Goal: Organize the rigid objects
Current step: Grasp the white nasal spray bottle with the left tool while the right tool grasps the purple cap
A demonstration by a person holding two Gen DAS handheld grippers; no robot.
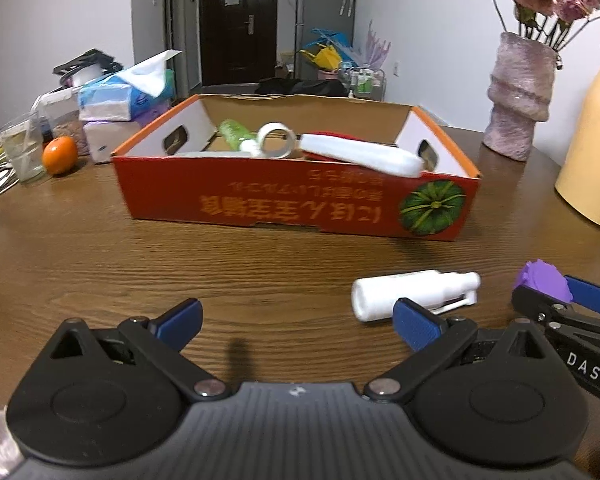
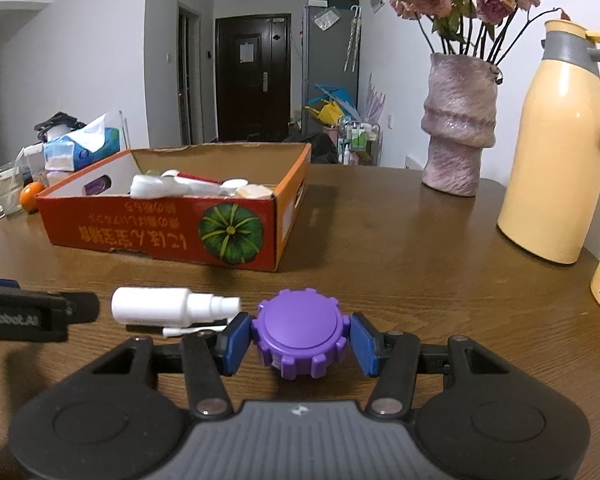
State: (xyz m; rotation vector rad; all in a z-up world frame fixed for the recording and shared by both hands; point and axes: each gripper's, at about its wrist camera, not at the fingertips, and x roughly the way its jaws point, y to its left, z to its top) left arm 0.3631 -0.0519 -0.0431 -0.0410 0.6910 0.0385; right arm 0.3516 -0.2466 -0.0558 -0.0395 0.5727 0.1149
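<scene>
A round purple plastic cap with notched edges point(image 2: 300, 330) sits between the blue pads of the right tongs point(image 2: 299, 340), which are drawn in narrow and press on its two sides, just above the brown wooden table point(image 2: 400, 248). Just to its left a white plastic spray bottle point(image 2: 168, 306) lies on its side on the table. The left tongs point(image 1: 298, 326) stand wide apart with nothing between them, the bottle just beyond the right pad. Farther back stands an orange cardboard box point(image 2: 160, 236) with a pumpkin picture, holding white bottles and other items.
</scene>
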